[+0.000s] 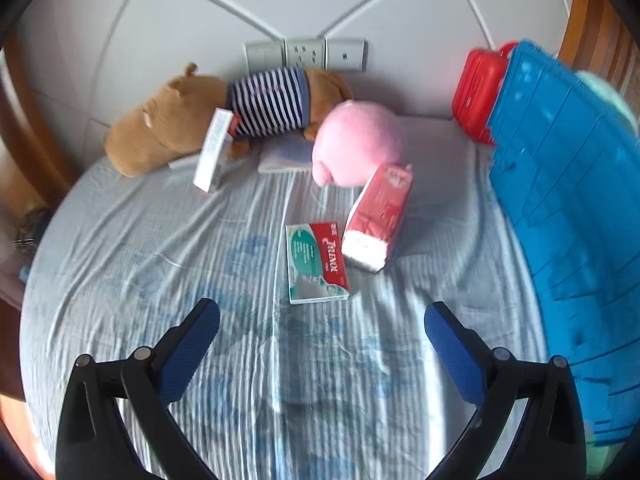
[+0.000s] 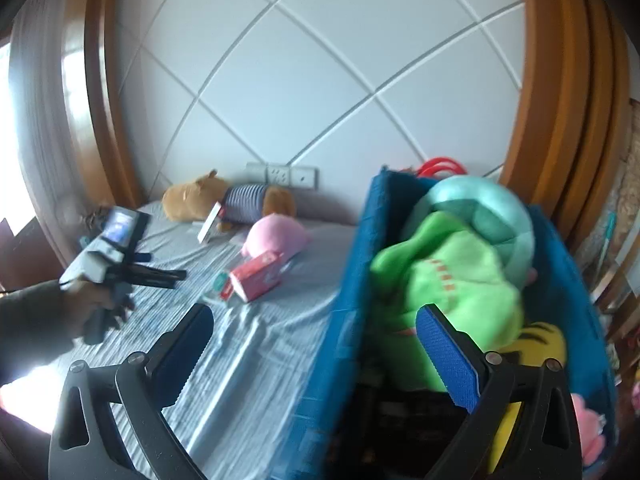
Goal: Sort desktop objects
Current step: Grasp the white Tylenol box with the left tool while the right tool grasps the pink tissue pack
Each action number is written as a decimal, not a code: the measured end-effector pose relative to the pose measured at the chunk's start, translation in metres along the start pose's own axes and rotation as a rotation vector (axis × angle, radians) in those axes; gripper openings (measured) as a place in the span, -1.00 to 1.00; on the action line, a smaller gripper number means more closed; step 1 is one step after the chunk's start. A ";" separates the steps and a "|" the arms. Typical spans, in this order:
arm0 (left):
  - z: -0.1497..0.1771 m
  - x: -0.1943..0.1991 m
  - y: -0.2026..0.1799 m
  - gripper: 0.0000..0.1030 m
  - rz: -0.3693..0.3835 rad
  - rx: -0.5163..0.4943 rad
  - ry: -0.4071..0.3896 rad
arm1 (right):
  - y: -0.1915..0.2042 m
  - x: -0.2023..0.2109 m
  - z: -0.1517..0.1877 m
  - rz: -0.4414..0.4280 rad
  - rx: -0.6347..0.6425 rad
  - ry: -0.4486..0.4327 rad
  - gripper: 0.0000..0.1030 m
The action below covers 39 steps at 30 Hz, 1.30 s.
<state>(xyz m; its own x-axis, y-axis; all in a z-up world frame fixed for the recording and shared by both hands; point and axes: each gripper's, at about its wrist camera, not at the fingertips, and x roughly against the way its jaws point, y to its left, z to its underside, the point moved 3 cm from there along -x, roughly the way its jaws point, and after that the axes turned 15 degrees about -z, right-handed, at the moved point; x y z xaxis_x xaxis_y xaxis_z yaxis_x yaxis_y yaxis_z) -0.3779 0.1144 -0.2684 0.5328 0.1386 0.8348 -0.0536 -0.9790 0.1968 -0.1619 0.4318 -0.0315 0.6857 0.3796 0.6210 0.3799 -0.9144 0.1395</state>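
On the striped sheet lie a red-and-green medicine box [image 1: 316,263] and a red tissue pack [image 1: 378,216], just ahead of my open, empty left gripper [image 1: 322,316]. Behind them sit a pink plush [image 1: 358,142], a brown plush in a striped shirt [image 1: 208,118] and a white carton [image 1: 213,150] leaning on it. My right gripper [image 2: 314,324] hangs open over the near wall of the blue crate [image 2: 352,280]; a green plush [image 2: 452,280], a teal plush [image 2: 480,204] and a yellow toy [image 2: 540,344] fill the crate. The left gripper [image 2: 176,274], held by a hand, also shows in the right wrist view.
A red case [image 1: 476,92] stands against the headboard beside the blue crate [image 1: 572,200]. Wall sockets [image 1: 306,54] sit above the plush toys. A flat booklet [image 1: 282,158] lies under the pink plush. Wooden frame posts [image 2: 560,100] flank the padded headboard.
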 end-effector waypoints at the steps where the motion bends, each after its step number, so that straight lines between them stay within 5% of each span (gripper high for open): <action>1: 0.000 -0.022 -0.004 1.00 0.010 -0.013 0.014 | 0.008 -0.010 0.000 0.006 -0.004 0.014 1.00; 9: -0.003 -0.157 -0.034 1.00 -0.006 -0.078 0.115 | 0.033 -0.062 0.015 0.068 -0.069 0.084 1.00; 12: -0.001 -0.167 -0.040 1.00 -0.001 -0.095 0.108 | 0.033 -0.078 0.021 0.080 -0.091 0.116 1.00; 14: 0.001 -0.166 -0.041 0.44 0.010 -0.089 0.086 | 0.033 -0.089 0.025 0.087 -0.107 0.137 1.00; 16: 0.002 -0.158 -0.034 0.27 0.017 -0.069 0.078 | 0.033 -0.099 0.028 0.090 -0.120 0.154 1.00; 18: 0.004 -0.149 -0.026 -0.56 0.015 -0.048 0.075 | 0.032 -0.112 0.025 0.077 -0.126 0.166 1.00; 19: 0.006 -0.142 -0.019 -0.62 0.013 -0.036 0.068 | 0.032 -0.119 0.023 0.069 -0.128 0.172 1.00; 26: 0.024 -0.116 0.017 -0.64 0.058 -0.010 0.049 | 0.021 -0.225 0.004 -0.015 -0.199 0.166 1.00; 39: 0.046 -0.084 0.108 -0.64 0.025 0.104 -0.033 | -0.021 -0.451 0.007 0.107 -0.424 0.216 1.00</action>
<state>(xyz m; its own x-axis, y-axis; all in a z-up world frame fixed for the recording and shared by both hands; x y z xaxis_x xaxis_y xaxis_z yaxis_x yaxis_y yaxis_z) -0.3896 -0.0095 -0.3405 0.5598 0.1104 0.8212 0.0201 -0.9926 0.1198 -0.4750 0.2804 -0.3201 0.5457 0.2835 0.7885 -0.0032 -0.9403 0.3403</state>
